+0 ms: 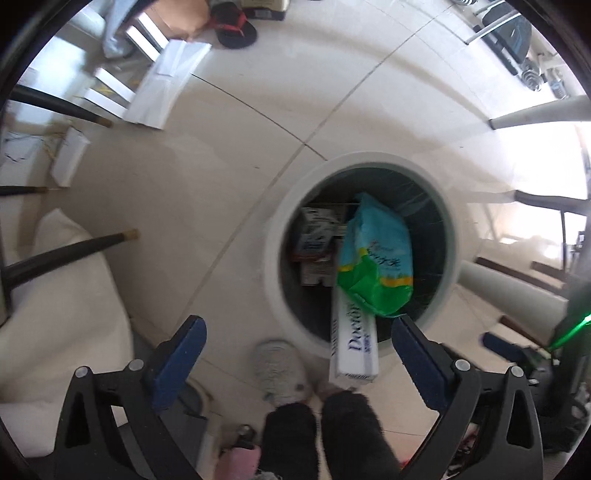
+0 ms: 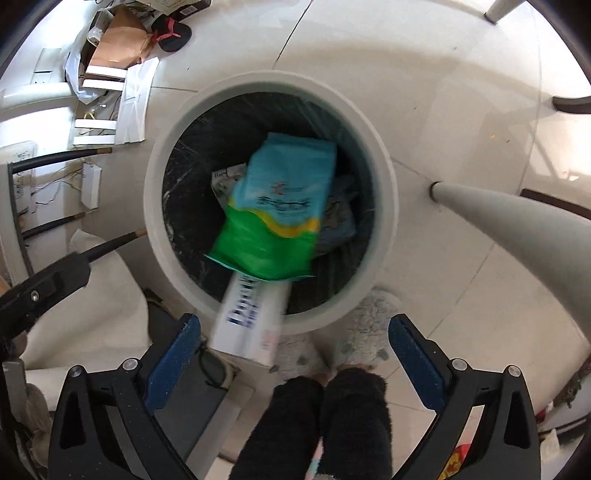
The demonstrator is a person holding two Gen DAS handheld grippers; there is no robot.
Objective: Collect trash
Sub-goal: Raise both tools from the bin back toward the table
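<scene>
- We see a blue-and-green plastic bag (image 2: 279,210) over the mouth of a round white bin (image 2: 373,155), blurred, with its green end toward us and nothing gripping it.
- Under the bag's green end, a long white box with blue lettering (image 2: 251,321) slants across the bin's near rim, one end inside and the other sticking out toward us; it too is blurred and free of both tools.
- Deeper in the bin, on its dark liner, lie other printed cartons and wrappers (image 1: 314,236).
- Our left tool (image 1: 295,354) points steeply down with its blue-padded fingers (image 1: 177,363) wide apart and nothing between them; the box's outer end shows in that gap, but no pad touches it.
- Our right tool (image 2: 293,350) stands the same way, jaws spread wide, empty, with the box's end just beside its left pad.
- Below both tools we see two legs in dark fuzzy trousers (image 2: 332,421) and grey fluffy slippers (image 1: 277,369) on the pale tiled floor (image 1: 229,147), close to the bin.
- Farther off, white flat boxes and papers (image 2: 133,107), a black sandal with red straps (image 1: 236,26) and dark chair legs (image 1: 74,247) lie or stand on the floor.
</scene>
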